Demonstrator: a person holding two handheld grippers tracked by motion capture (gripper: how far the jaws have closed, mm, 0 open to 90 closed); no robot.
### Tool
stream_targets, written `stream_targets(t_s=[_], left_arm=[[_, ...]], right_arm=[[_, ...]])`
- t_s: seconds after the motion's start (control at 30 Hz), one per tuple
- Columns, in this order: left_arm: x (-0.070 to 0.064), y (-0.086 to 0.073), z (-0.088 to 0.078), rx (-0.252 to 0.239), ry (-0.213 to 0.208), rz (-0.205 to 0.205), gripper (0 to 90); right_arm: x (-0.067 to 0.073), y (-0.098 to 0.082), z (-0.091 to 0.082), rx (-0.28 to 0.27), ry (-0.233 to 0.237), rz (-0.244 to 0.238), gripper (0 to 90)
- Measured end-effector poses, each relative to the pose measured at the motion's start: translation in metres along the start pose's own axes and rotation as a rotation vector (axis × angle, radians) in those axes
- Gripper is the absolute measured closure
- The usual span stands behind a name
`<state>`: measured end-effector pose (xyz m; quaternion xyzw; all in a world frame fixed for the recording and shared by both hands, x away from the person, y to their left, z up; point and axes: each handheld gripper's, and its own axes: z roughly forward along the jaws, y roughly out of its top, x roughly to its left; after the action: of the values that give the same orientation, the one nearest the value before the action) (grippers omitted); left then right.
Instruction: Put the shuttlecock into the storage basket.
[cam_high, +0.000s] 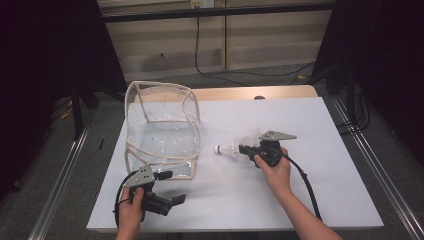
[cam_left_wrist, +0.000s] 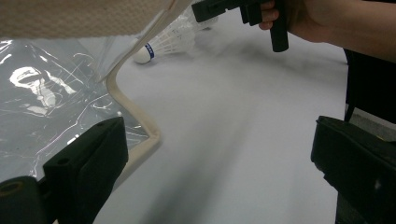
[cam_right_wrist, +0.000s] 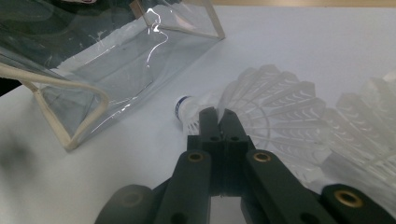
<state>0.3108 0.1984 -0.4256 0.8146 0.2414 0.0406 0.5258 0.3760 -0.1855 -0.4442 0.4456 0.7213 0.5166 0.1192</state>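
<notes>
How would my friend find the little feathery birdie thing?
Start at the big see-through bag standing on the white table. Just to its right, the right gripper is pinching a shuttlecock. It is the small white feather cone whose round cork tip, ringed with a blue band, points toward the bag.

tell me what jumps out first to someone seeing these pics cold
The clear plastic bag with cream trim stands open on the left half of the white table. Just right of it, the right claw is shut on a white shuttlecock, cork tip toward the bag. The left claw lies open near the bag's front corner, holding nothing.
</notes>
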Motion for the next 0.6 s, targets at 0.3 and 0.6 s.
stream_targets(t_s=[0.3, 0.6], left_arm=[[0.000, 0.000, 0.001, 0.007, -0.001, 0.004, 4.2], [0.000, 0.000, 0.001, 0.006, 0.000, 0.001, 4.2]], right_arm=[[0.000, 0.000, 0.009, 0.003, 0.017, 0.006, 90.0], [-0.005, -0.001, 0.011, 0.028, 0.026, 0.019, 88.8]])
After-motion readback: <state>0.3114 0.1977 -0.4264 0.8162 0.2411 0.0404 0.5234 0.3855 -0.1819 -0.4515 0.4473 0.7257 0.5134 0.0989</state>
